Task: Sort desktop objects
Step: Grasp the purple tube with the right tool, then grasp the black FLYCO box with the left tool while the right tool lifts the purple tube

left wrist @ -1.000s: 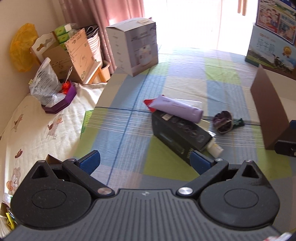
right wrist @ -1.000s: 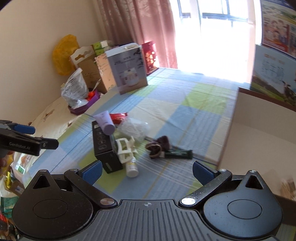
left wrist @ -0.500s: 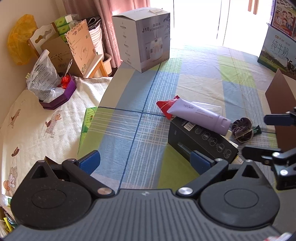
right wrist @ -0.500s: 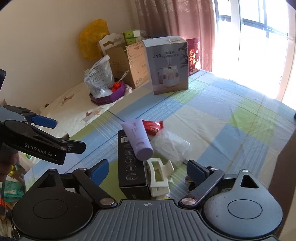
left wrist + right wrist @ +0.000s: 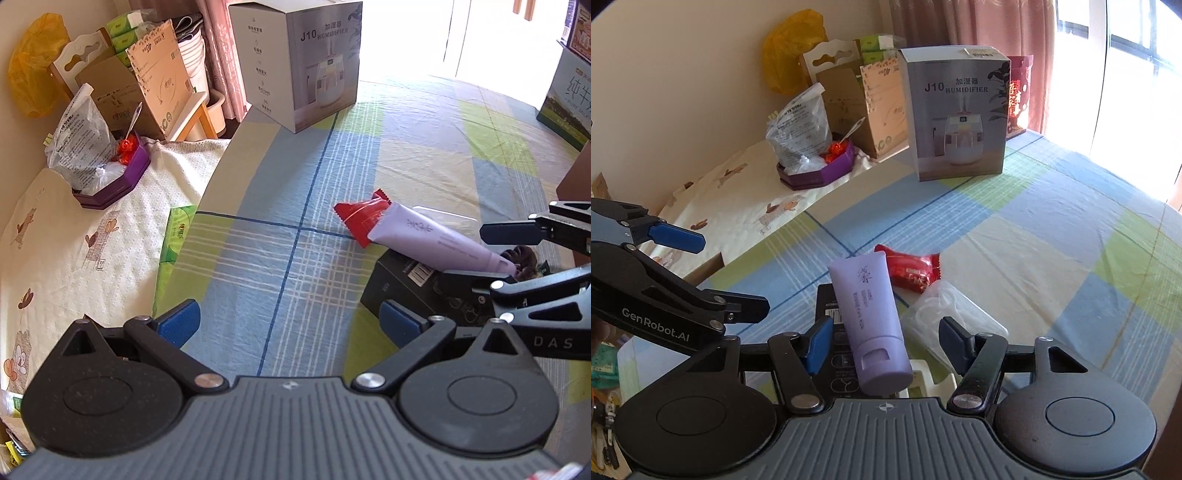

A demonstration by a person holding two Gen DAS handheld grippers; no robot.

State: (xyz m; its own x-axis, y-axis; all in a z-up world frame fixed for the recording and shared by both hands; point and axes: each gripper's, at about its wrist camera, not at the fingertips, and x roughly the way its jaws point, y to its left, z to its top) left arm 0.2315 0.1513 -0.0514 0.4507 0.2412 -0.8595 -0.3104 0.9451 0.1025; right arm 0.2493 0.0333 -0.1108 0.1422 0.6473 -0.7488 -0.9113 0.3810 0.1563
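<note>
A lilac tube (image 5: 868,317) lies across a black box (image 5: 827,299) on the checked cloth, cap end towards my right gripper (image 5: 886,343). That gripper is open, its blue pads either side of the tube's cap end. Behind the tube are a red snack packet (image 5: 912,271) and a clear plastic case (image 5: 945,314); a white clip (image 5: 931,376) peeks out under the gripper. My left gripper (image 5: 290,323) hangs open over bare cloth, left of the black box (image 5: 402,291), with nothing in it. The tube (image 5: 436,240), red packet (image 5: 364,218) and a dark scrunchie (image 5: 521,258) show at its right.
A grey humidifier box (image 5: 295,62) stands at the table's back. A purple tray (image 5: 114,184) with a plastic bag and a green tissue pack (image 5: 173,243) lie on the lower cream surface left of the table. A brown carton (image 5: 576,173) and a milk box (image 5: 569,99) are at the right.
My right gripper has come forward and down, so the lilac tube now lies between its fingers. It reaches further into the left wrist view. The left gripper has shifted left and stays open.
</note>
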